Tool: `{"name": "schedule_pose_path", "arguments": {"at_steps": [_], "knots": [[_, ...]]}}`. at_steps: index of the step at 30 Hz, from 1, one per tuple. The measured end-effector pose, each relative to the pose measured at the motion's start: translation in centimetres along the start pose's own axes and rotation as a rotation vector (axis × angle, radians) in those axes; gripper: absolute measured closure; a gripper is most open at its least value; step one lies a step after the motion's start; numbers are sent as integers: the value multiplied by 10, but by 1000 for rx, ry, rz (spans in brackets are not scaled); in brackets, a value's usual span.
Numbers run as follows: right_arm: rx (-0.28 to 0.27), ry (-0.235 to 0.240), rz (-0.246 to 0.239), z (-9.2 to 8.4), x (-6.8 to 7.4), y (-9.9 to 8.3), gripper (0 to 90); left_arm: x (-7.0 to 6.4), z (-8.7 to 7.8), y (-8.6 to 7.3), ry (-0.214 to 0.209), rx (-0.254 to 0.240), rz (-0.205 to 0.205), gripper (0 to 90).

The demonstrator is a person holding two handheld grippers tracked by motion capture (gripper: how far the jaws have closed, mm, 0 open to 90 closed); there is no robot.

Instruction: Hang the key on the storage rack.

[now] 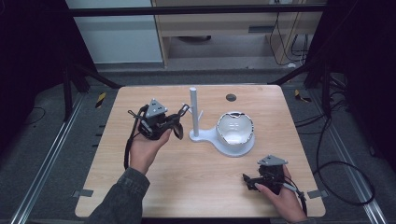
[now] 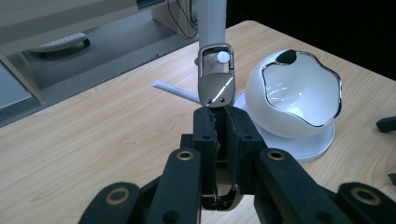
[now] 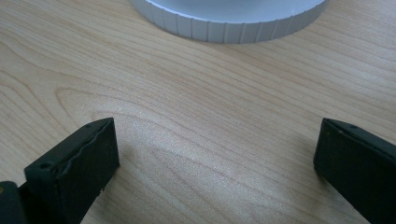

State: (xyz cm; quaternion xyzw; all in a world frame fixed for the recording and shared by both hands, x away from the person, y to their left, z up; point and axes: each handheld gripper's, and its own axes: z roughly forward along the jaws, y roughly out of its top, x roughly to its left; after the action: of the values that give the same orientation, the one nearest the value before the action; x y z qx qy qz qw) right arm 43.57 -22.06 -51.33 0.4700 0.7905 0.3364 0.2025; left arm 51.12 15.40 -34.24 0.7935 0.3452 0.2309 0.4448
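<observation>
My left gripper (image 2: 219, 116) is shut on the lower end of a silver metal clip (image 2: 215, 77) and holds it upright against the white post (image 2: 211, 23). The round tip of a peg (image 2: 223, 57) shows through the clip's loop. In the high view, the left gripper (image 1: 183, 112) and the clip (image 1: 185, 109) sit just left of the post (image 1: 194, 109). A white bowl (image 1: 236, 128) with a shiny wavy rim stands on the same white base (image 1: 205, 137). My right gripper (image 1: 246, 178) rests low near the table's front right, open (image 3: 215, 149) and holding nothing.
The wooden table (image 1: 187, 186) has a dark round hole (image 1: 230, 97) at the back. A thin white peg (image 2: 175, 89) sticks out sideways from the post. The base's ribbed edge (image 3: 229, 25) lies just ahead of the right gripper. Cables and dark frames surround the table.
</observation>
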Motion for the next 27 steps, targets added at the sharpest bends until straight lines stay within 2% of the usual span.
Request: {"name": "schedule_pose_path", "arguments": {"at_steps": [10, 19, 27], "knots": [[0, -1, -5, 0, 0, 0, 4, -6, 19, -4, 8, 26, 22, 823], [-1, 7, -10, -1, -1, -1, 4, -7, 33, -5, 8, 28, 1, 823], [-2, 6, -6, -1, -1, -1, 4, -7, 39, -6, 1, 28, -15, 823]]}}
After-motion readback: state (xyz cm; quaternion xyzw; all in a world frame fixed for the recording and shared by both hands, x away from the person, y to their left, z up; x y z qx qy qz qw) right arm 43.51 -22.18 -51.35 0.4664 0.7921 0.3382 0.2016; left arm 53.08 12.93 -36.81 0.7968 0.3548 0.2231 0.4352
